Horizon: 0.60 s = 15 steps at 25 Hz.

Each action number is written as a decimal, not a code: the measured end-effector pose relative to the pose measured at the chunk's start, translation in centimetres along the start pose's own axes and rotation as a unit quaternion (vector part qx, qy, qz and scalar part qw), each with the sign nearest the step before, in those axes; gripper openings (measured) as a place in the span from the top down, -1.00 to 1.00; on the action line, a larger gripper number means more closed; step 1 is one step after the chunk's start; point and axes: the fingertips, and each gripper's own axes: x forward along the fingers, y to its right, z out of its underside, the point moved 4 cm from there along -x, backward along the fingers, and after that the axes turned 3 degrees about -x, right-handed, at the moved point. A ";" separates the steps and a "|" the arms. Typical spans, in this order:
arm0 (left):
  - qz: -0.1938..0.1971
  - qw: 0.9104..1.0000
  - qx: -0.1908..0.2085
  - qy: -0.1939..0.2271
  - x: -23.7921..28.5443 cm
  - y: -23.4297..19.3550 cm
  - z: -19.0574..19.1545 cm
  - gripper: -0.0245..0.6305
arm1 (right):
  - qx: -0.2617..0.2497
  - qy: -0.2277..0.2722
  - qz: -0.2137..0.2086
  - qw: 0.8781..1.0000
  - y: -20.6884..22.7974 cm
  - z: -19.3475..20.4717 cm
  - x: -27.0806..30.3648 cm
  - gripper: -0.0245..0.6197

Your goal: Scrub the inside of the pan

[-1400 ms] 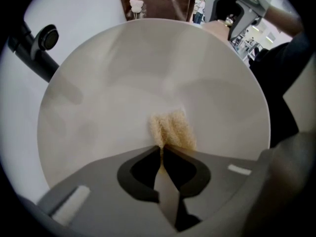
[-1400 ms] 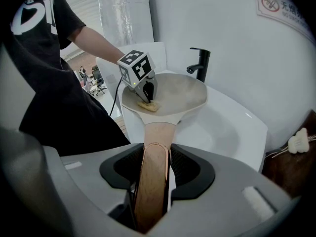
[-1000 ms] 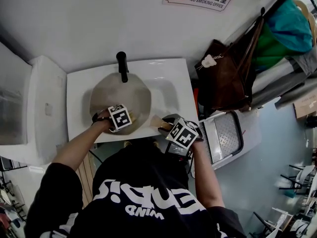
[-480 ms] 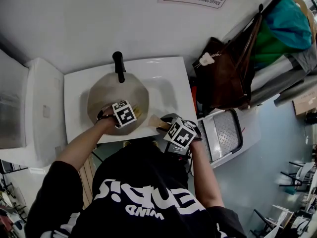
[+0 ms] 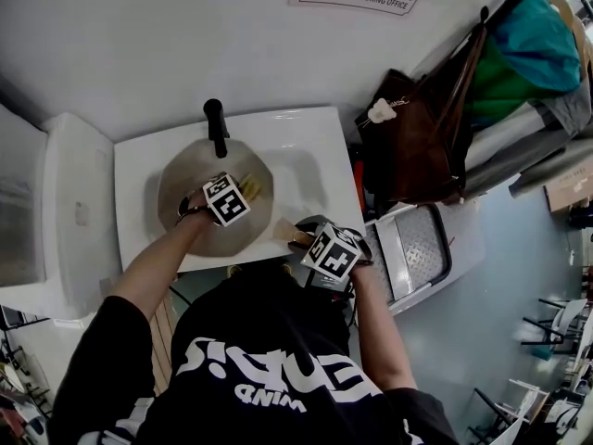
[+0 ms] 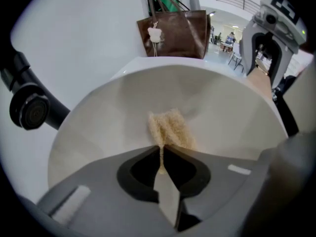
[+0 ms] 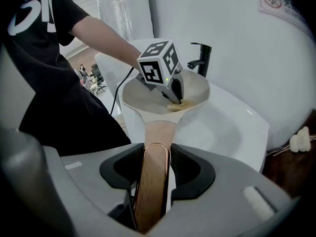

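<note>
The scrubbing is under way, as I judge it. The left gripper (image 6: 161,149) is pinching a coarse tan scouring pad (image 6: 170,128), its jaws nearly together on it, and is pressing the pad against the inside of the pale round pan (image 6: 123,107). The right gripper (image 7: 153,169) is clamping the pan's light wooden handle (image 7: 157,132) between its jaws, holding the pan over the white ceramic sink (image 5: 310,156). No dirt is showing inside, so how much is left is unclear.

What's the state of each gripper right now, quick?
Left gripper: shut on the beige scrub pad, inside the pan.
Right gripper: shut on the pan's wooden handle.
</note>
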 end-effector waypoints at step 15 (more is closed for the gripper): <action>-0.074 0.993 -0.038 -0.079 -1.0 -6.8 5.1 0.86 | 0.000 -0.001 -0.008 1.000 0.1 0.3 0.1 0.38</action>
